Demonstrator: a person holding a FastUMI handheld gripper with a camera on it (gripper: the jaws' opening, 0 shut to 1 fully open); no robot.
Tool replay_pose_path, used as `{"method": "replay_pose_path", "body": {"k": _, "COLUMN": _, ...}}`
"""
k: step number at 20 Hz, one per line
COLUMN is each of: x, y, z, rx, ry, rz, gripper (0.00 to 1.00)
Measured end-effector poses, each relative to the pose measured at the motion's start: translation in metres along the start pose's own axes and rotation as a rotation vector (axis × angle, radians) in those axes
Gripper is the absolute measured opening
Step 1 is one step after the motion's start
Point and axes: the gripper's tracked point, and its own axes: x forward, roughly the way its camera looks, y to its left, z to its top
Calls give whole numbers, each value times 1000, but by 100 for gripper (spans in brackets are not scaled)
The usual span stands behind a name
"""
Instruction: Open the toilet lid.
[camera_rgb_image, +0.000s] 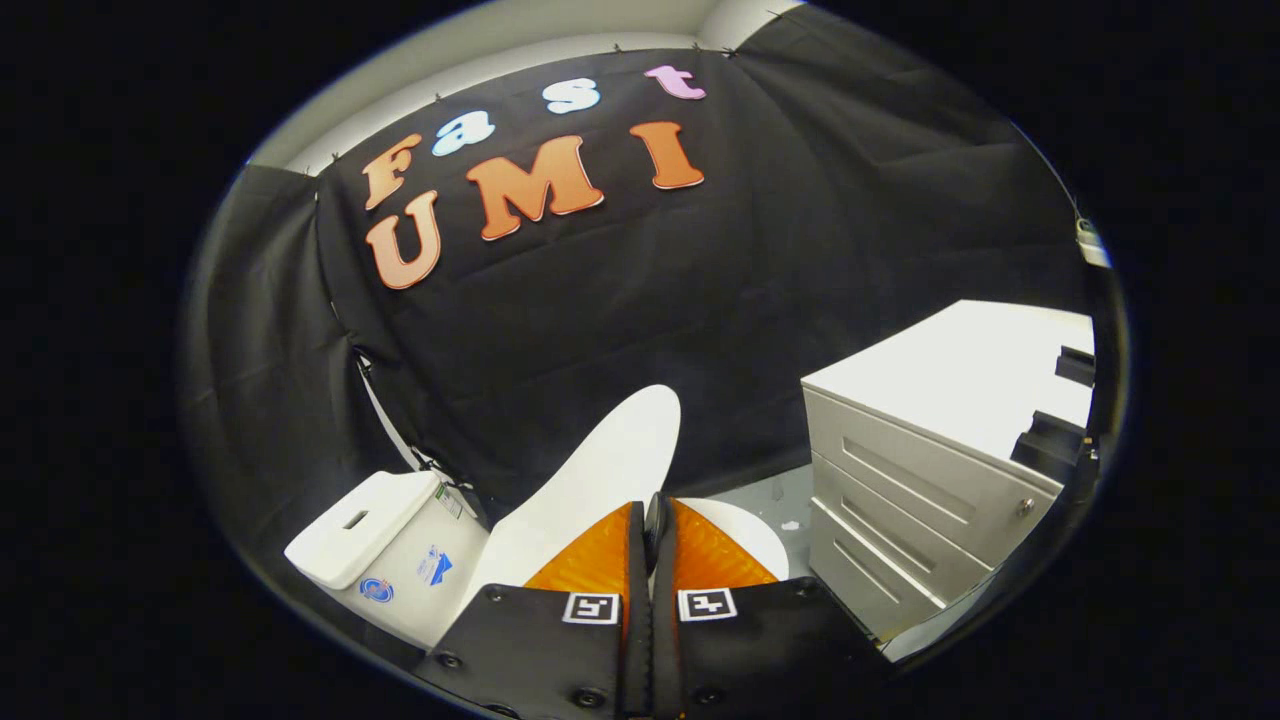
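The hand-held gripper (655, 520) has its two fingers drawn right together with barely a slit between them, and whether the thin edge at their tips is pinched there I cannot tell. Just ahead of the fingers the white toilet lid (610, 470) stands lifted, smooth and oval, tilting back toward the white cistern (385, 545) with its stickers and top button, while a curve of the pale seat (750, 535) peeks out beside the fingers. Off to the side sits a light grey drawer cabinet (900, 500), drawers closed, so their contents stay hidden, on the grey floor (775, 495).
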Motion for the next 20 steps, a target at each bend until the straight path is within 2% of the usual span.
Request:
{"method": "replay_pose_path", "body": {"k": 8, "x": 0, "y": 30, "z": 15, "rx": -72, "ry": -15, "rz": 9, "gripper": 8}}
{"method": "replay_pose_path", "body": {"k": 14, "x": -1, "y": 53, "z": 23, "rx": -182, "ry": -39, "rz": 14, "gripper": 8}}
{"method": "replay_pose_path", "body": {"k": 20, "x": -1, "y": 67, "z": 28, "rx": -168, "ry": -22, "rz": 43, "gripper": 8}}
